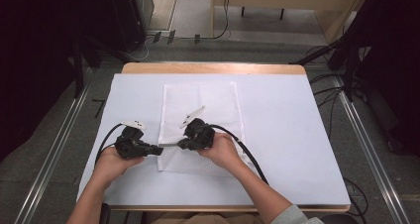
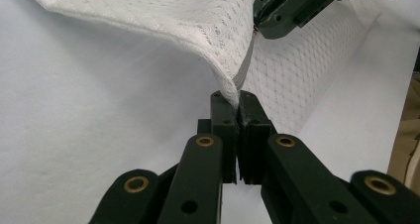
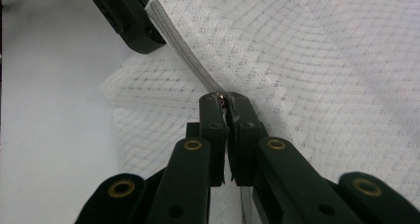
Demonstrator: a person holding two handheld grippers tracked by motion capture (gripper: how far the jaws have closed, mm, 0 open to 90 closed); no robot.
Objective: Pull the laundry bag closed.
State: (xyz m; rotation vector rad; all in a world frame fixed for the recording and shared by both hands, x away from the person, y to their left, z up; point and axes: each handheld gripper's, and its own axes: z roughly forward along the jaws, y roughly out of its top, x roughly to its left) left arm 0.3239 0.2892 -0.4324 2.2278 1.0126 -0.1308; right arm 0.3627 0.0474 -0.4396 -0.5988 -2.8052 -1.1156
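White table [image 1: 287, 135] bearing mesh bag [image 1: 218, 100]; left gripper [image 2: 233, 102] clamping corner, right gripper [image 3: 225, 102] clamping zipper [image 3: 185, 55] slider; zipping apparently barely begun.

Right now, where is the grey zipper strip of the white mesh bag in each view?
High view: zipper strip low centre, stretched between both grippers.
Left gripper view: centre, rising from the shut jaws toward the right gripper.
Right gripper view: upper centre-left, running from its jaws to the left gripper.
Shared landmark: white mesh bag.
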